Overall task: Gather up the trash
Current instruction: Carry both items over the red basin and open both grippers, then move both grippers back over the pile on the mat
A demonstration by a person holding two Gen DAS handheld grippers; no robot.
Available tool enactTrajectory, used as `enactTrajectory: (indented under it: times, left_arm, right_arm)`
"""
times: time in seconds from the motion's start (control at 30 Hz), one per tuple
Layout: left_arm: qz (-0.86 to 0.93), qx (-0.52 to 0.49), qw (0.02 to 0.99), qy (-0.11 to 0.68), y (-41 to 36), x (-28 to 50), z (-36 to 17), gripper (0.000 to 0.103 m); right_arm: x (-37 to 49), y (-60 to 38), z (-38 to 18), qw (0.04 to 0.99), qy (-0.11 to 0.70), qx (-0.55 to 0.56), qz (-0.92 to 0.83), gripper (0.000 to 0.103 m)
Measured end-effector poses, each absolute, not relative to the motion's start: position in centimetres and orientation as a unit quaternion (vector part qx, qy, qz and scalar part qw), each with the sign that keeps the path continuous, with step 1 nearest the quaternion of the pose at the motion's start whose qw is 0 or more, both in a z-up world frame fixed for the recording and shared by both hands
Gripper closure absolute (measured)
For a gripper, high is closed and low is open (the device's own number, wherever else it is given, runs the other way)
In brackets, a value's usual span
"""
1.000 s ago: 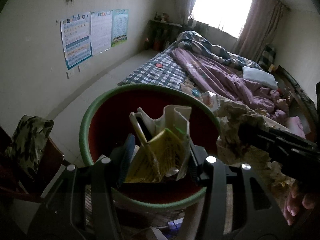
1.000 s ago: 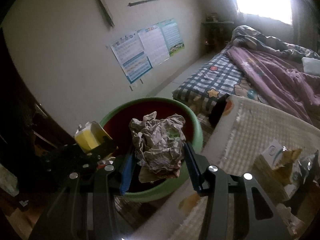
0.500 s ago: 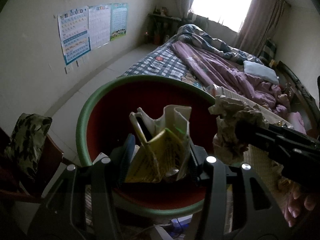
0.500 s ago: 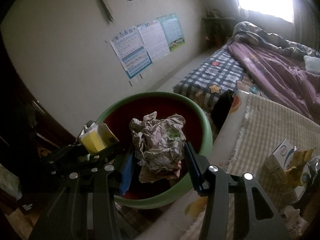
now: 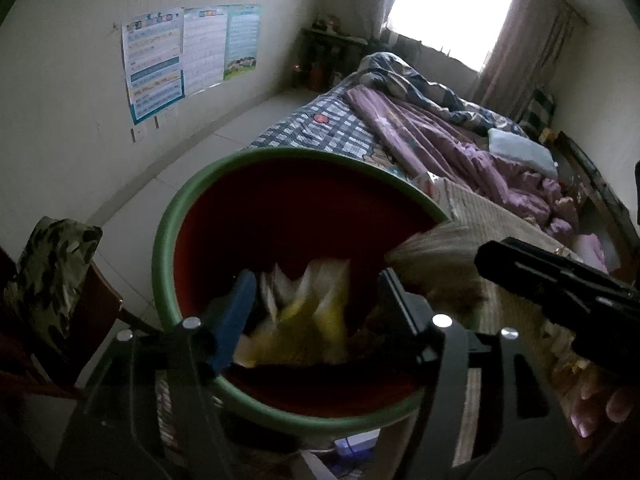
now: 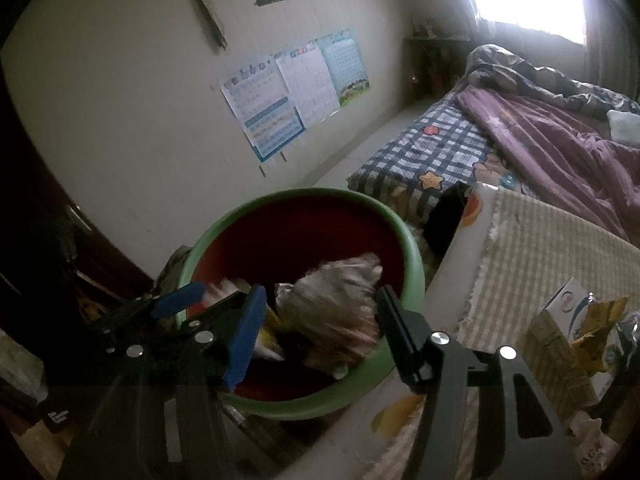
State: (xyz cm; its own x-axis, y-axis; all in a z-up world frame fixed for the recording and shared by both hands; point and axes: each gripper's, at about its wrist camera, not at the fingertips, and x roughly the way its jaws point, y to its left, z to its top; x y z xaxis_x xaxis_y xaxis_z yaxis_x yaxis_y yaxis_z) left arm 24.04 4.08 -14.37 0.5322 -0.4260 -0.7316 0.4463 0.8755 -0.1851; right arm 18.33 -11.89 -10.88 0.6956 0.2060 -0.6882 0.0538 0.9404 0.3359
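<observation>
From the left wrist I see my left gripper (image 5: 316, 300) opening, the blurred yellow carton (image 5: 300, 320) slipping between its pads straight down into the green-rimmed basin (image 5: 168, 216); from the right wrist, my right gripper (image 6: 320, 320) likewise opens, crumpled paper (image 6: 336, 304) dropping into the same basin below.

My bed (image 6: 424, 148) carries a plaid sheet, with a purple quilt (image 6: 560, 136) rumpled across it and a pale pillow (image 5: 520, 152) farther along. Nearer me lies a cream striped cloth (image 6: 548, 248), and on its near corner sit a torn carton (image 6: 560, 336) and yellow wrappers (image 6: 600, 320).
</observation>
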Motion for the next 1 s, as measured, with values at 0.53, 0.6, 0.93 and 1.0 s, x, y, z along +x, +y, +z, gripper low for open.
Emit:
enactTrajectory:
  times: [0.53,0.6,0.93,1.0]
  left_arm:
    - [-0.237,0.011,0.884,0.403,2.7,19.5,-12.8,0.039]
    - [-0.244,0.013,0.882,0.403,2.1,18.7,-12.8,0.039]
    - [-0.296,0.024,0.861,0.413,-4.7,12.7,-13.2,0.039]
    - [-0.308,0.024,0.854,0.418,-5.9,11.5,-13.5,0.037]
  right_arm:
    - [12.1,-14.5,-9.9,0.906,0.378,0.186,0.038,0.041]
    - [10.8,-15.1,-10.1,0.905,0.382,0.184,0.033,0.040]
    - [1.5,-23.0,-11.9,0.897,0.400,0.184,-0.047,0.040]
    - [-0.6,-24.8,-12.6,0.893,0.405,0.187,-0.068,0.040]
